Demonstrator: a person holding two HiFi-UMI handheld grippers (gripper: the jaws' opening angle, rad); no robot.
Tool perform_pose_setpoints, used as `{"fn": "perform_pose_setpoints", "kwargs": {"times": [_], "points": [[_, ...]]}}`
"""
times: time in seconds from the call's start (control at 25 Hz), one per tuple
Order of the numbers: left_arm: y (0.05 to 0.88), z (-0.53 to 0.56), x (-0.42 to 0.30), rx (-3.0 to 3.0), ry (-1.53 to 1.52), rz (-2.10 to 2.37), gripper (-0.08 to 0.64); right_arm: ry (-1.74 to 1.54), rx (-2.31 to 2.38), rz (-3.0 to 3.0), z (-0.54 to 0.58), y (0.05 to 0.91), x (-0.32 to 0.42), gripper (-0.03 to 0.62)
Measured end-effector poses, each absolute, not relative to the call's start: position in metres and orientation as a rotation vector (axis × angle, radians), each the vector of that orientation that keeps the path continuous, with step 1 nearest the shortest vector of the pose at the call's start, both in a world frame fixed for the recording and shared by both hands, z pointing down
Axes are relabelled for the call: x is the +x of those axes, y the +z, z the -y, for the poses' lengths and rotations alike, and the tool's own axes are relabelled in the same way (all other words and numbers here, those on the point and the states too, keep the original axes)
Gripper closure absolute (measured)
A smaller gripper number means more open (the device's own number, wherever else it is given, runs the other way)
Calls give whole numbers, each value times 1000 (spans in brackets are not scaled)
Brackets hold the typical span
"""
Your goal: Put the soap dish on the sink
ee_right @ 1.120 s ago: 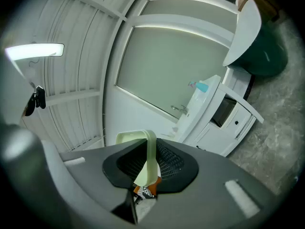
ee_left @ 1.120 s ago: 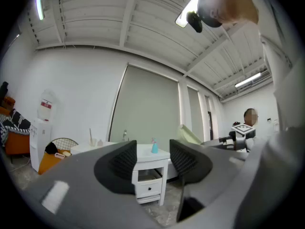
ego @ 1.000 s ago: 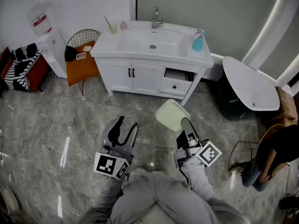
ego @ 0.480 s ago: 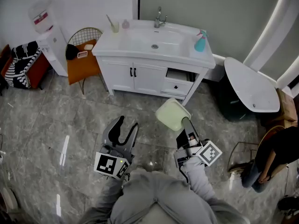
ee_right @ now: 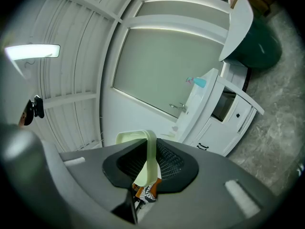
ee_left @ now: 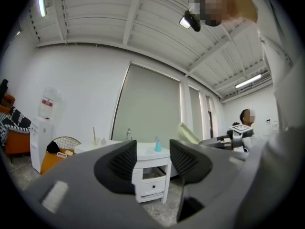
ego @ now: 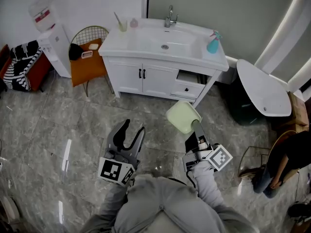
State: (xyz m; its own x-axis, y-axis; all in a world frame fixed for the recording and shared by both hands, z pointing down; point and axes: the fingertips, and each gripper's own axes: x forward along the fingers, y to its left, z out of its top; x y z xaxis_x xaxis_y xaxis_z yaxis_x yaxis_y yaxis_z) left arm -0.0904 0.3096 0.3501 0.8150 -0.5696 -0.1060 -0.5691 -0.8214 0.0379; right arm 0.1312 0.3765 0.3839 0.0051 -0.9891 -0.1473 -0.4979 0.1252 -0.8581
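Note:
A pale green soap dish (ego: 183, 116) hangs in the air over the floor, in front of the white vanity; my right gripper (ego: 194, 128) is shut on its edge. In the right gripper view the dish (ee_right: 148, 156) stands on edge between the jaws of that gripper (ee_right: 150, 168). The white sink (ego: 165, 40) with a chrome tap (ego: 170, 17) lies beyond, at the top of the head view. My left gripper (ego: 131, 133) is held low at the left, open and empty; in the left gripper view the gripper (ee_left: 152, 160) frames the vanity (ee_left: 153, 171).
On the sink top stand a blue spray bottle (ego: 213, 42), a cup with a brush (ego: 122, 25) and a small pink bottle (ego: 133, 23). One vanity drawer (ego: 189, 85) is ajar. An orange chair (ego: 86, 57), a water dispenser (ego: 48, 35), a white-topped table (ego: 262, 89) and a seated person (ego: 286, 159) surround it.
The vanity and sink have shifted slightly right and down in the head view. The dish stays clamped in my right gripper, and both grippers hold their places.

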Motion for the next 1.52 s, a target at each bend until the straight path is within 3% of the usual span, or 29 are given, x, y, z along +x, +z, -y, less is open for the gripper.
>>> {"fn": "perform_pose_setpoints", "kwargs": {"times": [0.4, 1.12, 1.52], "points": [[365, -262, -94, 2979, -131, 935, 324, -794, -1504, -1565, -333, 397, 136, 534], [347, -87, 15, 2957, -131, 1119, 324, -868, -1402, -1683, -125, 392, 245, 534], [344, -13, 26, 2922, -119, 1247, 324, -905, -1331, -1750, -25, 387, 261, 534]]}}
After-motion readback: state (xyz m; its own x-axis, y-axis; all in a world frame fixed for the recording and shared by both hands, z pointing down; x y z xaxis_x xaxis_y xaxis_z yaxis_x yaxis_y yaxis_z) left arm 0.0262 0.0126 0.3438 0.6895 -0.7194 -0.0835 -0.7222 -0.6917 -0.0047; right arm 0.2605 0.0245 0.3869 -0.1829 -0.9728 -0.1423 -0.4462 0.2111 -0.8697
